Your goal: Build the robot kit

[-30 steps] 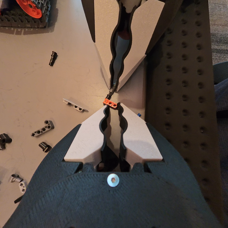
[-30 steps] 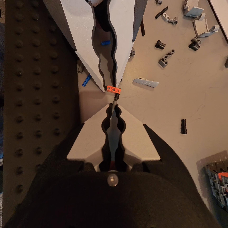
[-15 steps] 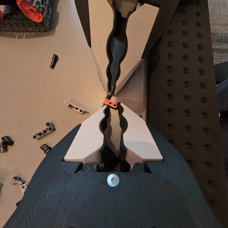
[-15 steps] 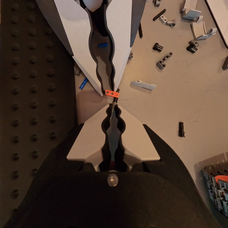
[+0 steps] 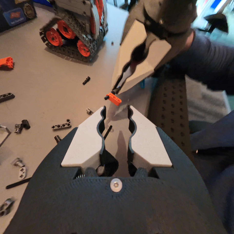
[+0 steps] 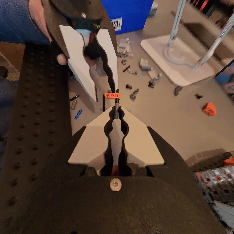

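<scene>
The right gripper (image 6: 116, 108) is closed tight on a dark pin (image 6: 116, 110). A small orange beam (image 6: 111, 95) with holes is stuck on the far end of that pin, so it is held up above the desk (image 6: 164, 120). The same orange beam (image 5: 113, 99) is seen in the left wrist view, just past the tips of the left gripper (image 5: 116, 108). The left gripper is wide open and nothing is held in it. The beam is not touched by it.

Many small pieces are scattered on the desk: a grey bent beam (image 5: 61, 125), a short black pin (image 5: 86, 80), a thin black rod (image 5: 107, 131) and an orange block (image 6: 209, 108). A tracked toy vehicle (image 5: 74, 31) with orange wheels is parked farther back. A black studded plate (image 6: 38, 114) is laid along the desk's edge. A blue box (image 6: 126, 13) and a white stand base (image 6: 177, 60) are seen behind, a bit blurred.
</scene>
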{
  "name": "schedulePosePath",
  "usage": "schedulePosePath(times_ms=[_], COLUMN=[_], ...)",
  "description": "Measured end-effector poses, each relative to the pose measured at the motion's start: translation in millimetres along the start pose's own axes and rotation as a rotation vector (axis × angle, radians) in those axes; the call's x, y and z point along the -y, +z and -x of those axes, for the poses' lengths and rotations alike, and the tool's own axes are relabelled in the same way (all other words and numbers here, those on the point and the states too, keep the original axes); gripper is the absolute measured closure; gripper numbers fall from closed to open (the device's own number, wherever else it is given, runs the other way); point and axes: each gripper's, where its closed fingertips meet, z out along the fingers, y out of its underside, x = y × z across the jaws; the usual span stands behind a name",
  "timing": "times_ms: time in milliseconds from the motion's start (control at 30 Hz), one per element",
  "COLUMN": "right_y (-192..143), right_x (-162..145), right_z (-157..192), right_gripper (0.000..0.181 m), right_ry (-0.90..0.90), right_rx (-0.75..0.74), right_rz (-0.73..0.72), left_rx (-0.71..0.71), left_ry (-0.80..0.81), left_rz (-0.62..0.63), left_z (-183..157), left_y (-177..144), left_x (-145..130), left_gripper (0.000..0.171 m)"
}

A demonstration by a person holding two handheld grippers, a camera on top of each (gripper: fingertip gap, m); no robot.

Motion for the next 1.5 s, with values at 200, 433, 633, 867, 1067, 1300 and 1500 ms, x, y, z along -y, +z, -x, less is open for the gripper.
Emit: schedulePosePath(times_ms=[200,433,633,867,1067,1300,1500], right_y=[-2,-8,-15,-11,-16,8,13], right_x=[30,48,57,56,60,50,74], right_z=[-1,-2,-5,1,7,32,30], right_gripper=[0.178,0.178,0.177,0.177,0.169,0.178,0.178], right_ry=[-0.257,-0.378,-0.438,-0.448,-0.348,-0.248,-0.043], right_rx=[-0.215,-0.342,-0.432,-0.409,-0.271,-0.043,-0.008], right_rz=[-0.079,-0.142,-0.171,-0.182,-0.235,-0.165,-0.288], left_rx=[-0.027,-0.035,-0.092,-0.08,0.057,0.034,0.037], left_ry=[-0.093,-0.106,-0.175,-0.12,0.142,0.242,0.086], left_rz=[-0.148,-0.254,-0.354,-0.353,-0.2,-0.158,-0.373], left_z=[-1,2,0,-4,-4,-21,-11], left_y=[-9,-22,-36,-37,-39,-52,-75], left_x=[18,32,43,43,30,22,37], left_gripper=[0.159,0.16,0.146,0.163,0.164,0.164,0.16])
